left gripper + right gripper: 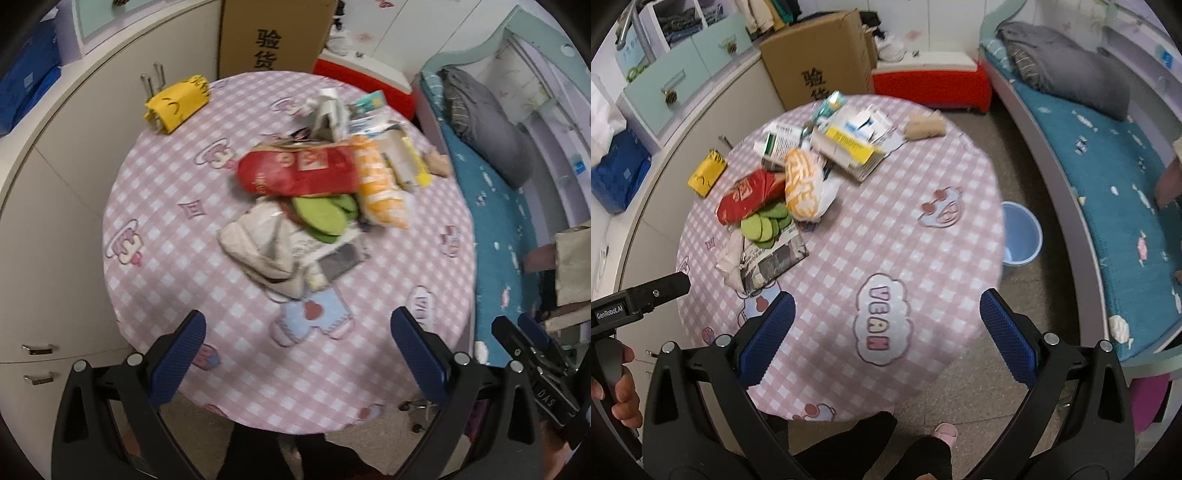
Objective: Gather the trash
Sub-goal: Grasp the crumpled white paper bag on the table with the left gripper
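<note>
A heap of trash lies on the round table with its pink checked cloth: a red snack bag, an orange and white bag, a wrapper printed with green slices, crumpled white paper and a flattened yellow and white carton. A yellow packet lies apart at the far left. My left gripper hangs open above the table's near edge, empty. My right gripper is open too, above the near right part of the table.
A light blue bucket stands on the floor right of the table. A bed with a teal cover runs along the right. A cardboard box, a red chest and cabinets stand behind and left. The person's legs are below.
</note>
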A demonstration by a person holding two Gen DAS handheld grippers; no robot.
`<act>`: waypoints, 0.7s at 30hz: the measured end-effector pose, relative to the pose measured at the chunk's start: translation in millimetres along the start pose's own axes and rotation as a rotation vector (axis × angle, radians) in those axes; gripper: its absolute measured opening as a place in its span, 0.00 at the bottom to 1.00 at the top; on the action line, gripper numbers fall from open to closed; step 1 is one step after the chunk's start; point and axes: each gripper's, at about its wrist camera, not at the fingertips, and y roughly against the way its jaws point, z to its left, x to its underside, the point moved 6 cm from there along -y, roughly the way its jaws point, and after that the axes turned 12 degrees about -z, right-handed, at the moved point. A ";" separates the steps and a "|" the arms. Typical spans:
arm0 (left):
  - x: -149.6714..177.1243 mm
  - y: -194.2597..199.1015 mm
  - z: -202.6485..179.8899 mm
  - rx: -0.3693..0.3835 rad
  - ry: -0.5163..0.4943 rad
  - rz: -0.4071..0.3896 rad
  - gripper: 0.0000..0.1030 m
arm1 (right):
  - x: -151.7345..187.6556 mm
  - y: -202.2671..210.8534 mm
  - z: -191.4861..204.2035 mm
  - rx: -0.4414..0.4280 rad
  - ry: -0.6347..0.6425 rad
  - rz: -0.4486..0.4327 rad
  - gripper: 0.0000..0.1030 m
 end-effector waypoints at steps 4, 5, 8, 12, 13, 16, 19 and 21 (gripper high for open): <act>-6.5 -15.9 13.4 -0.020 0.030 0.009 0.95 | 1.1 -19.7 10.4 -0.012 0.005 0.022 0.95; -8.5 -22.8 15.5 -0.023 0.041 0.013 0.95 | 0.9 -24.8 12.7 -0.013 0.006 0.028 0.95; -11.5 -45.6 18.3 -0.031 0.064 0.032 0.90 | -1.8 -37.4 15.5 -0.018 0.001 0.040 0.95; -9.9 -76.3 19.9 -0.035 0.092 0.088 0.75 | -10.4 -52.1 19.0 -0.012 0.012 0.038 0.95; -9.2 -82.6 20.4 -0.039 0.092 0.099 0.72 | -12.3 -55.0 19.6 -0.012 0.014 0.038 0.95; -7.0 -98.9 21.8 -0.060 0.092 0.130 0.60 | -15.7 -65.6 23.6 -0.021 0.021 0.041 0.95; -9.3 -103.8 20.3 -0.050 0.080 0.130 0.48 | -19.9 -72.2 29.6 -0.036 0.018 0.034 0.95; -10.0 -100.8 19.8 -0.037 0.063 0.121 0.41 | -27.5 -76.4 35.2 -0.048 0.021 0.015 0.95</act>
